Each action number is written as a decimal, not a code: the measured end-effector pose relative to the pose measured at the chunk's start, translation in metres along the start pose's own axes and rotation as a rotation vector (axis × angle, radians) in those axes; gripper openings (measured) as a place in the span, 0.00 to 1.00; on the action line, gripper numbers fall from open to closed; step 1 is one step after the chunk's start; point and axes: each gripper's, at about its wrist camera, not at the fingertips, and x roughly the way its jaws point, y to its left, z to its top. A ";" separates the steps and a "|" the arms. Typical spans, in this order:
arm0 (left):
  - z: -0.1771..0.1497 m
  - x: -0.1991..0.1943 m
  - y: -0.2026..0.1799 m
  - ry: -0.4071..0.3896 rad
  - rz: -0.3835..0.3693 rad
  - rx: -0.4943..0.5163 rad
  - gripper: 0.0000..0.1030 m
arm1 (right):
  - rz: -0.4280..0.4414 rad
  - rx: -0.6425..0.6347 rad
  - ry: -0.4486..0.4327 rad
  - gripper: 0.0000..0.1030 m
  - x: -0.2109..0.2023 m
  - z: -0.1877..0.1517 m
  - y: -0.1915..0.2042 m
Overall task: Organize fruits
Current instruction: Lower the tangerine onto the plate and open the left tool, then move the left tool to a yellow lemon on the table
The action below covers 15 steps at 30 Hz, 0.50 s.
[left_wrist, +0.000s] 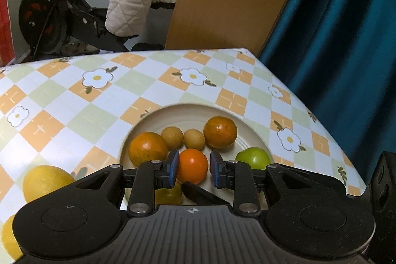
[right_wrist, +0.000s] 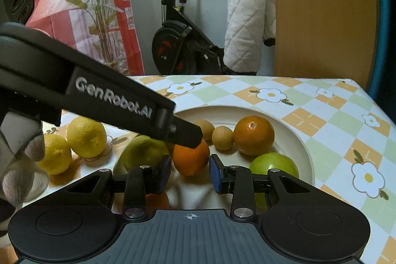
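A cream plate sits on the flower-checked tablecloth and carries most of the fruit: a bright orange at the front, two duller oranges, one on the left and one at the back right, two small brown round fruits touching each other between them, and a green apple on the right. Two lemons lie off the plate to its left, touching one another. The left gripper has its blue pads spread apart on either side of the bright orange, not pressing it. The right gripper hangs open too, just short of that same orange.
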 end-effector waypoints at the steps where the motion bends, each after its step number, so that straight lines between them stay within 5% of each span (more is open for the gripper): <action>1: 0.001 -0.004 0.001 -0.007 0.004 -0.003 0.28 | -0.001 0.002 -0.002 0.31 -0.002 0.000 0.000; 15: -0.017 -0.071 0.029 -0.088 0.104 0.007 0.29 | 0.025 0.015 -0.046 0.31 -0.040 0.001 0.018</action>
